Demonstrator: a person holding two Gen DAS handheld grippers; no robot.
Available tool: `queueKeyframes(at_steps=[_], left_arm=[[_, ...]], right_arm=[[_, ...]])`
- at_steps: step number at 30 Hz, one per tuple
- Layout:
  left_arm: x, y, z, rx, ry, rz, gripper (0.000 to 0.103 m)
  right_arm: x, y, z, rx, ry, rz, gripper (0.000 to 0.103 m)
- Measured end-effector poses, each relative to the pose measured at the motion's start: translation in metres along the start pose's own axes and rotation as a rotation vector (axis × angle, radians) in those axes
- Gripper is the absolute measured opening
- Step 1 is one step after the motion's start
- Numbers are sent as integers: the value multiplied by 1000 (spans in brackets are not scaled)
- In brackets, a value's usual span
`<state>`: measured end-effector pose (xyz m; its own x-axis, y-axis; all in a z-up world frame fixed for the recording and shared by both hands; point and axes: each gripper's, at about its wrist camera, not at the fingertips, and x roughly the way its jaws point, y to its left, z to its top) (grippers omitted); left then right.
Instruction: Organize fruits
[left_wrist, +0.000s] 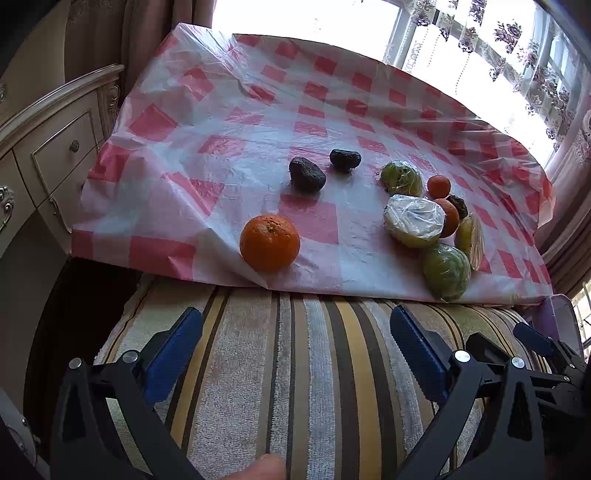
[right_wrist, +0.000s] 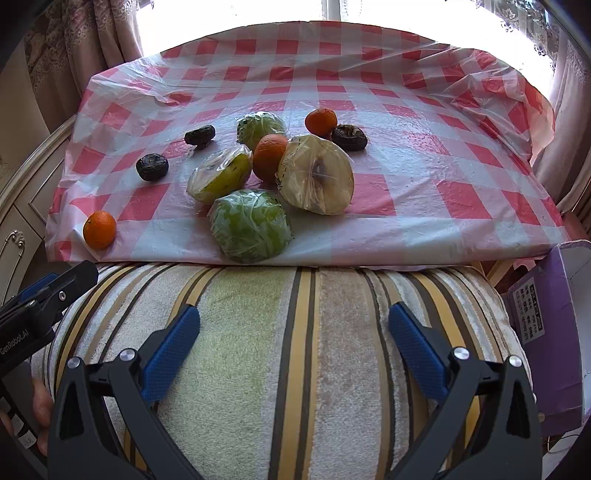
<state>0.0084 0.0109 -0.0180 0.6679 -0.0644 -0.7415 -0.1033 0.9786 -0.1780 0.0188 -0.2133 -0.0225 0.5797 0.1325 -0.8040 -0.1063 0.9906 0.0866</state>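
Fruits lie on a red-and-white checked plastic cloth (left_wrist: 229, 122); the cloth also shows in the right wrist view (right_wrist: 424, 155). One tangerine (left_wrist: 269, 243) sits alone near the front left edge, also in the right wrist view (right_wrist: 99, 229). Two dark wrinkled fruits (left_wrist: 306, 174) (left_wrist: 345, 159) lie behind it. A cluster holds plastic-wrapped green fruit halves (right_wrist: 250, 225) (right_wrist: 218, 178) (right_wrist: 260, 127), a wrapped pale half (right_wrist: 316, 175), two more tangerines (right_wrist: 269, 153) (right_wrist: 320, 122) and a third dark fruit (right_wrist: 348, 137). My left gripper (left_wrist: 295, 347) and right gripper (right_wrist: 294, 343) are open and empty, over the striped cushion, short of the cloth.
A striped cushion (right_wrist: 295, 350) lies in front of the cloth. A cream dresser with drawers (left_wrist: 48, 147) stands at the left. A purple box (right_wrist: 546, 332) sits at the right. Curtains and a bright window (left_wrist: 480, 55) are behind.
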Motion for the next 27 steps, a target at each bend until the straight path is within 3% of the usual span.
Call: queueKeyframes(at_steps=[20,22,25,27], left_arm=[[-1,0,0,-8,2,-9,98],[-3,-1,-1,-16,-4,-41,98],[-13,4,1,-44,-20,-165,98],[-22,7,1,-58,-49,-190,98]], right_arm=[[0,-1,0,5,2,7,102],[1,-3,-1,13,5,17,102],[2,-4,-1,25,6,30,102],[2,-5,-1,28,5,35,102]])
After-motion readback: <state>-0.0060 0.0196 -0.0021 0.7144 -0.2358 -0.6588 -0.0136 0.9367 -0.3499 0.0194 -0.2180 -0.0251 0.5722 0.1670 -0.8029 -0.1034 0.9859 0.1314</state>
